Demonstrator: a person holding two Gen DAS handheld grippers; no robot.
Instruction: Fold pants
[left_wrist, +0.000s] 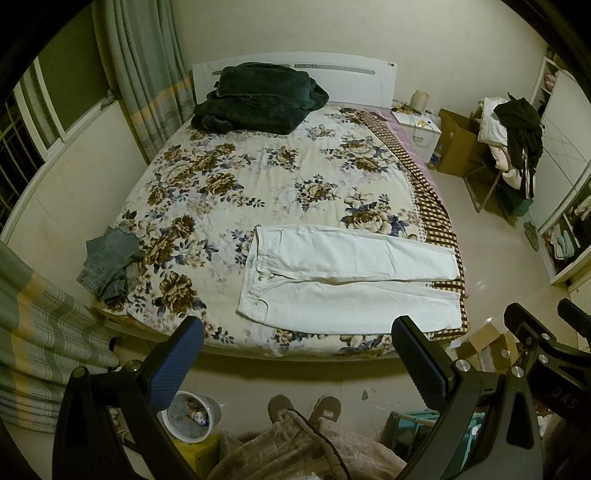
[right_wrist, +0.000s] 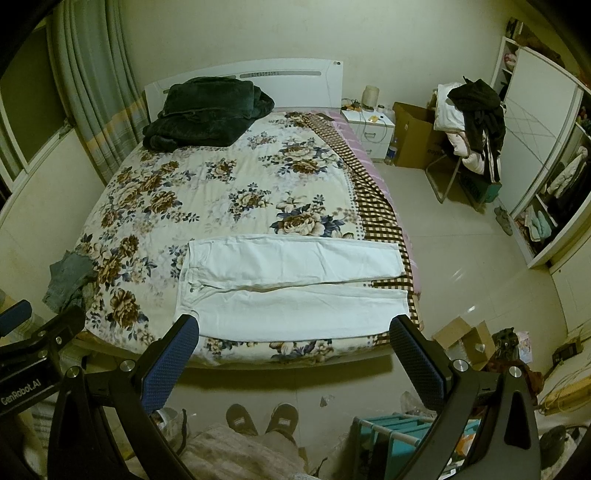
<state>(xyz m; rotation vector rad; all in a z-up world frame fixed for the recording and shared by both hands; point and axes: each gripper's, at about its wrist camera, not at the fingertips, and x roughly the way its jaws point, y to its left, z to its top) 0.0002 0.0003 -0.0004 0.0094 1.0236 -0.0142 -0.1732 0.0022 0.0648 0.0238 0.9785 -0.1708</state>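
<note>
White pants (left_wrist: 343, 280) lie flat across the foot of the bed, waist to the left, both legs stretched to the right; they also show in the right wrist view (right_wrist: 291, 288). My left gripper (left_wrist: 297, 354) is open and empty, held above the floor in front of the bed's near edge. My right gripper (right_wrist: 293, 350) is open and empty, also short of the bed, and its body shows at the right of the left wrist view (left_wrist: 535, 343). Neither gripper touches the pants.
The bed (left_wrist: 240, 184) has a floral cover. Crumpled blue jeans (left_wrist: 110, 262) lie at its left edge, a dark blanket pile (left_wrist: 258, 96) at the headboard. A white bucket (left_wrist: 192, 413), a teal rack (right_wrist: 399, 439), cardboard boxes (right_wrist: 465, 339) and my slippered feet (right_wrist: 262, 417) are on the floor.
</note>
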